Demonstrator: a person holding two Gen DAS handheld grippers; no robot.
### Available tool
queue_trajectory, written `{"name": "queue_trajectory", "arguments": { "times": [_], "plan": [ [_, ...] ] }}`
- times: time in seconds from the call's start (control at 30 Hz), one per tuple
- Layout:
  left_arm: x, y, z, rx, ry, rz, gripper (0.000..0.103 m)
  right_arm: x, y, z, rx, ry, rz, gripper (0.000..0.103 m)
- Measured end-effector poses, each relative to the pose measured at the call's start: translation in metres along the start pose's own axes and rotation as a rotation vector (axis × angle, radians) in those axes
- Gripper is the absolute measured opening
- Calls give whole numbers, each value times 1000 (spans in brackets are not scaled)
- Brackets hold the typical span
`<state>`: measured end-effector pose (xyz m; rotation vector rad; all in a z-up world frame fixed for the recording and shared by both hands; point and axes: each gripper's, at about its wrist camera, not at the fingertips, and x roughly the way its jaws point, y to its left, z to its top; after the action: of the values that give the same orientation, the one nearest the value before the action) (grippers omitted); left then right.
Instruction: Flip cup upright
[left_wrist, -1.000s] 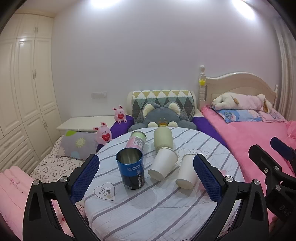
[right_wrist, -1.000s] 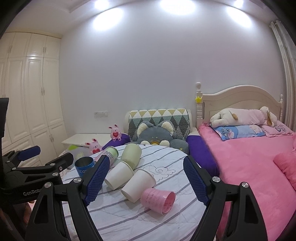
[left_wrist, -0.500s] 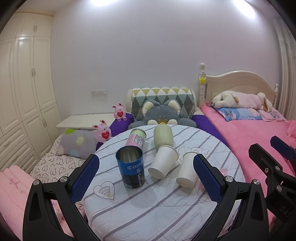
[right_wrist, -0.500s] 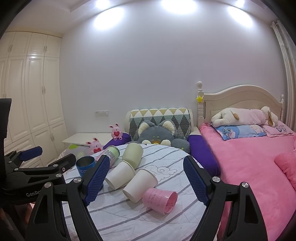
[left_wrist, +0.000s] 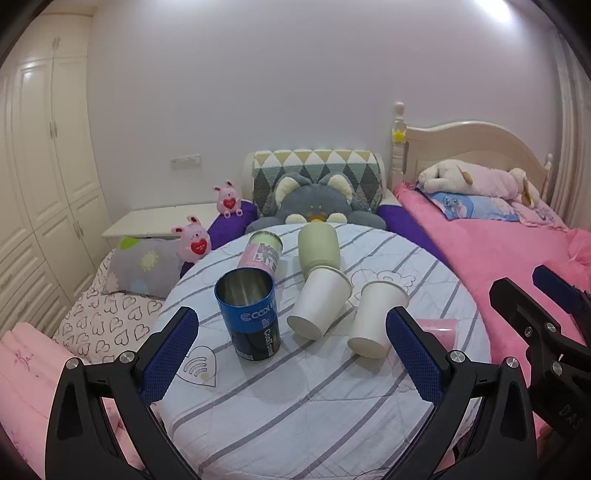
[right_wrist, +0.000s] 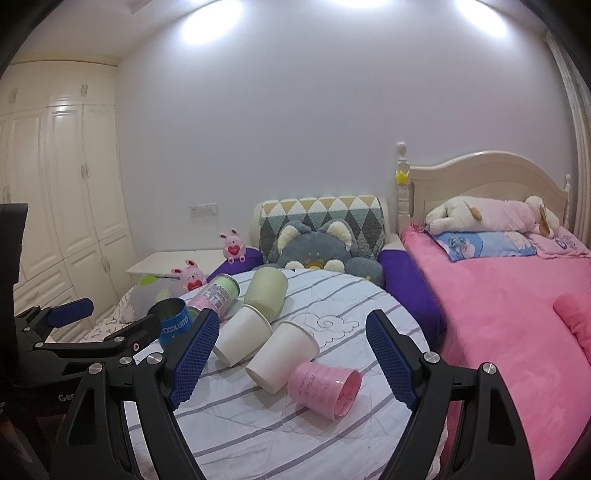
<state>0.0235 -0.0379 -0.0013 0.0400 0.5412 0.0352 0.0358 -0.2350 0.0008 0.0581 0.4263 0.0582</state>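
Note:
A round table (left_wrist: 314, 413) with a striped cloth holds several cups. A blue metal cup (left_wrist: 251, 317) stands upright. Two white paper cups (left_wrist: 319, 301) (left_wrist: 375, 319) lie on their sides, as do a green cup (left_wrist: 319, 249) and a pink-labelled cup (left_wrist: 260, 254). A pink plastic cup (right_wrist: 325, 387) lies on its side at the near right, mouth facing me. My left gripper (left_wrist: 291, 358) is open and empty, above the table's near edge. My right gripper (right_wrist: 291, 358) is open and empty, with the pink cup between its fingers' line of sight.
A pink bed (right_wrist: 517, 314) lies to the right of the table. Plush toys and a grey cushion (left_wrist: 314, 203) sit behind it. A white wardrobe (left_wrist: 40, 184) stands at the left. A low white side table (left_wrist: 159, 221) is at the back left.
Both grippers have tilted slightly, so the table sits a little lower and nearer in the views. All cups lie as before. Both grippers stay open.

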Motion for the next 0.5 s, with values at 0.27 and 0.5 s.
{"name": "queue_trajectory", "arguments": {
  "times": [0.27,0.5],
  "plan": [
    [16,-2,3,8,29,10,103,18,-6,0,17,44,0,83],
    [26,-1,6,11,46,15,103,26,-6,0,18,63,3,83]
  ]
}}
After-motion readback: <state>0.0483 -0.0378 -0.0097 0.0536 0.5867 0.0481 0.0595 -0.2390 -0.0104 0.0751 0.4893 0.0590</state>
